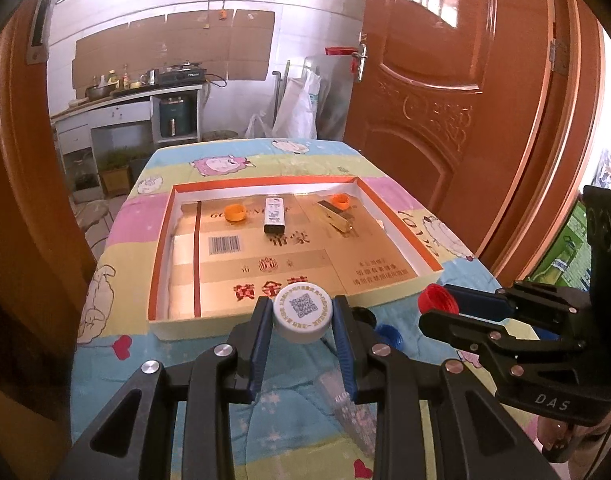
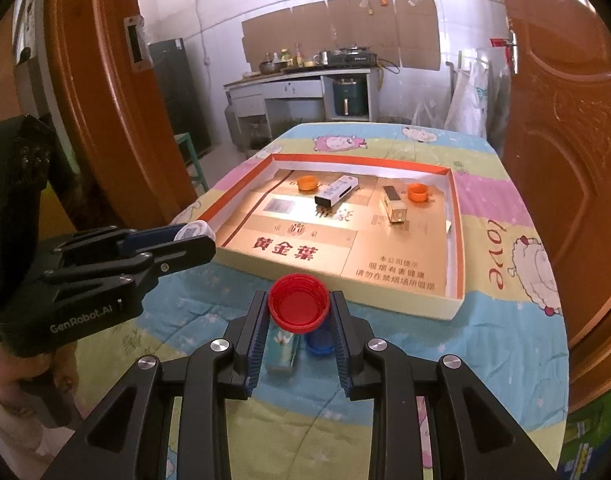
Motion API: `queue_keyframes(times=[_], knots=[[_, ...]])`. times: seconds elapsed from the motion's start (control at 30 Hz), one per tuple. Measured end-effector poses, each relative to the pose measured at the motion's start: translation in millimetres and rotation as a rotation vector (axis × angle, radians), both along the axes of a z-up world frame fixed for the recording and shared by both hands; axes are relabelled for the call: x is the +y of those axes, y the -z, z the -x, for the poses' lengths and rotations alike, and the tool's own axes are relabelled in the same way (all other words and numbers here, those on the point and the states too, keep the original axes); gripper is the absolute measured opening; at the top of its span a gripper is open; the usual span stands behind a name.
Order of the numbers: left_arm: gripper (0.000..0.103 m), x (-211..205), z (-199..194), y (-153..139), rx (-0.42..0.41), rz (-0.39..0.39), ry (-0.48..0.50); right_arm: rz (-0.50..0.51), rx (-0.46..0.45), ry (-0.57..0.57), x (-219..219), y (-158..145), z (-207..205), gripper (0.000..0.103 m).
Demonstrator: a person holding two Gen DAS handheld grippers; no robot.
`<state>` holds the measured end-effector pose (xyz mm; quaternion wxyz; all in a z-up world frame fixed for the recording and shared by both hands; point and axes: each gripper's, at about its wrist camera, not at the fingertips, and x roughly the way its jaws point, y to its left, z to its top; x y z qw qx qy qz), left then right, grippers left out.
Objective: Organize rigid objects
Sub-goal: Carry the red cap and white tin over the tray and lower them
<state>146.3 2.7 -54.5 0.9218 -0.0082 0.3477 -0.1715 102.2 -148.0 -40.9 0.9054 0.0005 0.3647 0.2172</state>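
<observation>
Clamped between the blue pads of the left gripper [image 1: 302, 320], a white cap [image 1: 302, 313] with a printed code on top sits low in the centre of the left view, just short of the near wall of the shallow cardboard tray [image 1: 161, 248]. Its partner, the right gripper [image 2: 298, 312], is likewise clenched on a red cap [image 2: 298, 305], open side up, at the lower centre of the right view, also just before the tray's near edge. Inside the tray, toward the upper middle of both views, lie two orange caps [image 1: 234, 213], a white rectangular box [image 1: 273, 214] and a gold box [image 1: 337, 218], well apart from each other. Below the red cap, on the patterned cloth [image 1: 117, 364], rest a small pale pack [image 2: 280, 346] and a blue cap [image 2: 318, 342]. The step in hand looks like carrying both caps over the wall; doing it well means lifting clear of the rim, keeping each cap level, and setting them on bare floor beside the orange caps. Both grippers point forward and slightly down, side by side.
</observation>
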Motion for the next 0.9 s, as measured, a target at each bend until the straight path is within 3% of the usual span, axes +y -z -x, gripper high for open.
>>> queue_keyframes(times=[0.9], knots=[[0.031, 4, -76, 8, 0.032, -0.003, -0.054, -0.029, 0.016, 0.011, -5, 2, -78, 0.030]])
